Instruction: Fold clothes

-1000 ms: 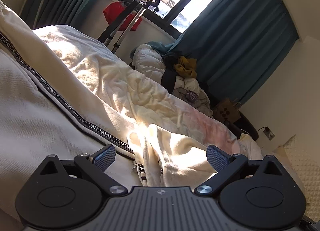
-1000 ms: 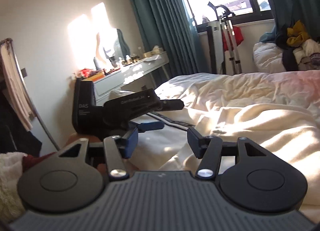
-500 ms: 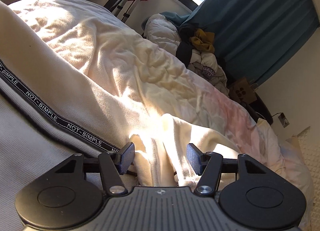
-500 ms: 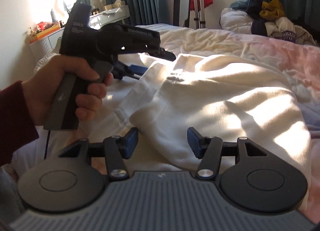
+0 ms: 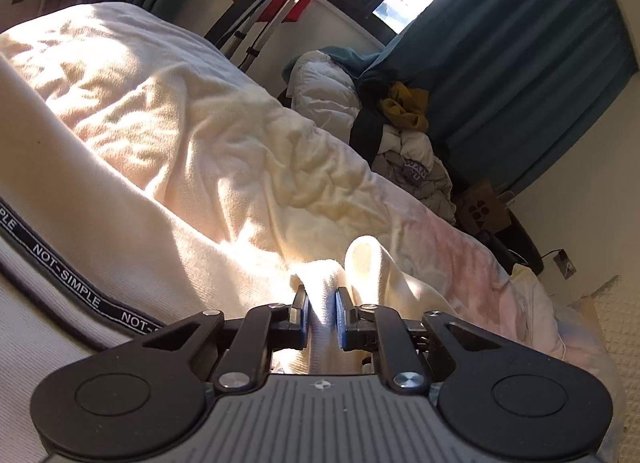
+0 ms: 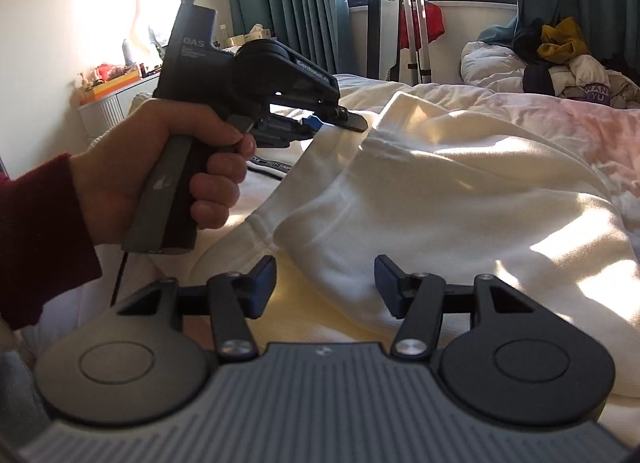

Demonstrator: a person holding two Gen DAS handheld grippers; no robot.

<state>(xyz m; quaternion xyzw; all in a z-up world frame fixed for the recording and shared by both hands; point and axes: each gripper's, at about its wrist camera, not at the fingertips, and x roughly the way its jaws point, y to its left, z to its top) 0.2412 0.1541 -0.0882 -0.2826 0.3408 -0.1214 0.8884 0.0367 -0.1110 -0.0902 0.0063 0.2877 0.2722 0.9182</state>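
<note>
The cream garment (image 6: 460,191) lies rumpled on the bed (image 5: 200,135), soft, light and floppy, best taken by its hems. The left gripper (image 5: 322,313) is closing on a bunched edge; the right gripper (image 6: 325,283) hovers half-open over the near hem, holding nothing

Between your left gripper (image 5: 322,313) closing jaws sits a sweatshirt (image 6: 460,203) fold; a clothes pile (image 5: 404,143) lies beyond, bed (image 5: 192,131) underneath.
</note>
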